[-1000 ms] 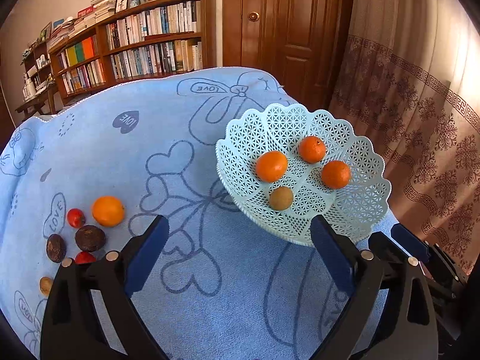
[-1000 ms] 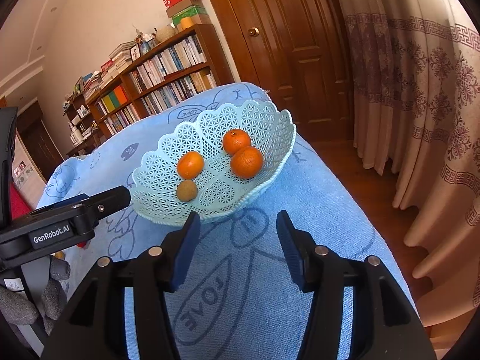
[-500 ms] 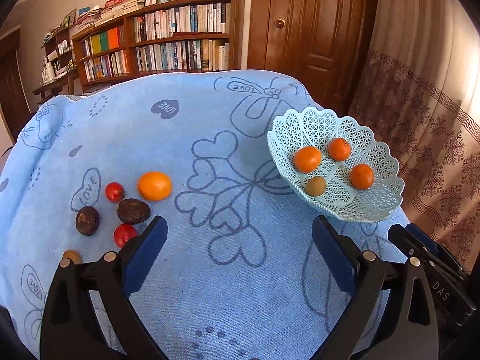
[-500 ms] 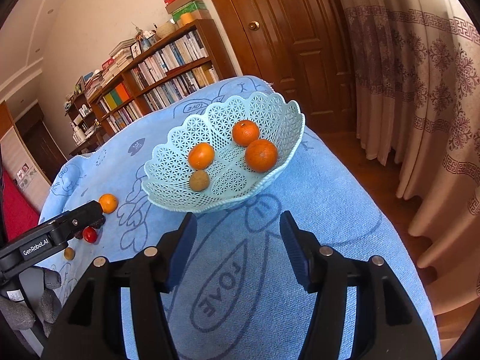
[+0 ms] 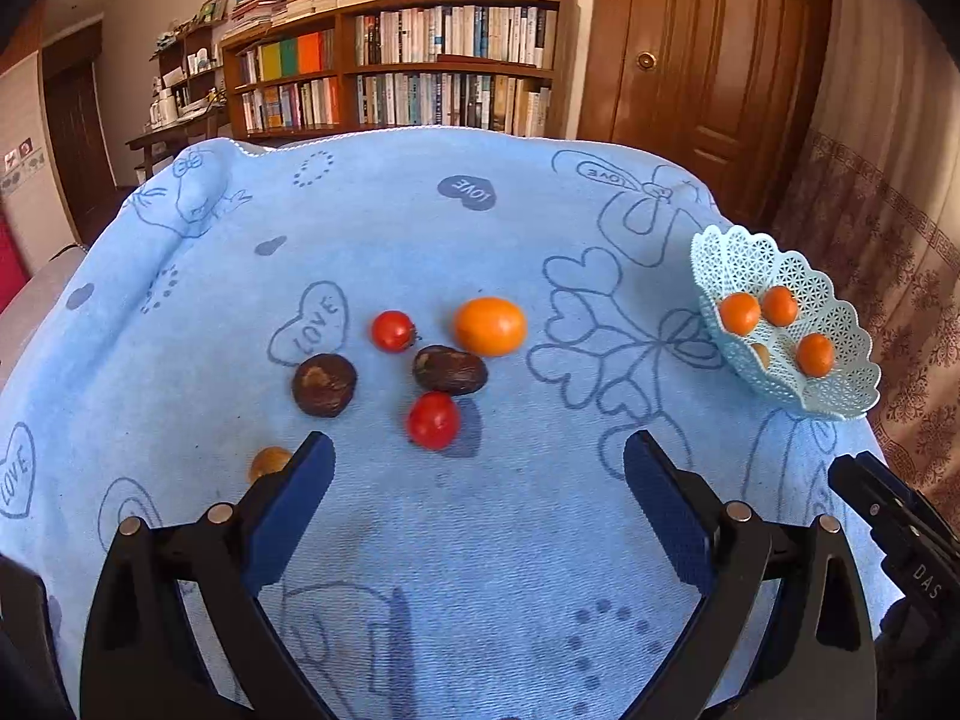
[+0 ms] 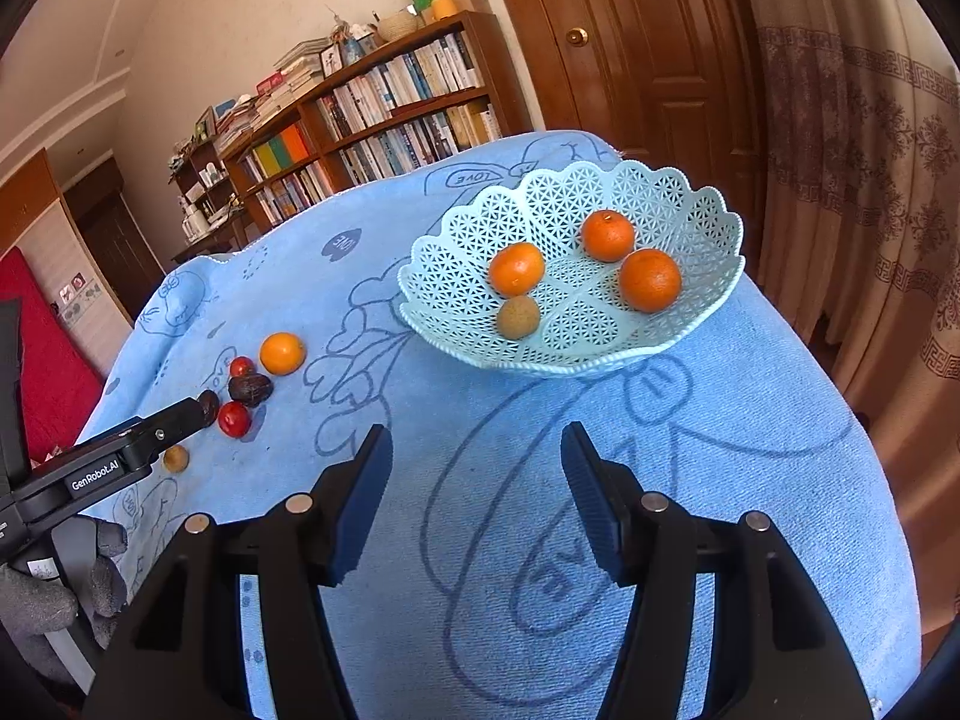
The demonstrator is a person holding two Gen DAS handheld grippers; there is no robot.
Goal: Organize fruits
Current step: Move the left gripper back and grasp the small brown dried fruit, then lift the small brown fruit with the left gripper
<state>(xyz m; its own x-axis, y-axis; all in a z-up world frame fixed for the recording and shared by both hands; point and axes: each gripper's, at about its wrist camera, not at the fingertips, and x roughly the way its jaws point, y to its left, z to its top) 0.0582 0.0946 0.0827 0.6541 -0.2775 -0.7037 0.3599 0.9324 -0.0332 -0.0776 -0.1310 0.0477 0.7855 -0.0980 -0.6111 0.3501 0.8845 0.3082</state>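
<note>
Basket (image 5: 840,360) wall hides most of one small brown fruit (image 5: 761,354) at 3 o'clock. Left gripper (image 5: 477,468) and right gripper (image 6: 477,462) gape wide, holding nothing.

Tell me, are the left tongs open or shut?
Open. The left tongs stand spread wide with bare blue cloth between their pads, gripping nothing; the nearest red fruit lies just beyond them.

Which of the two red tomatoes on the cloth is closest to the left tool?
The lower red tomato, just below the dark brown fruit. The other tomato sits farther away, beside the loose orange.
</note>
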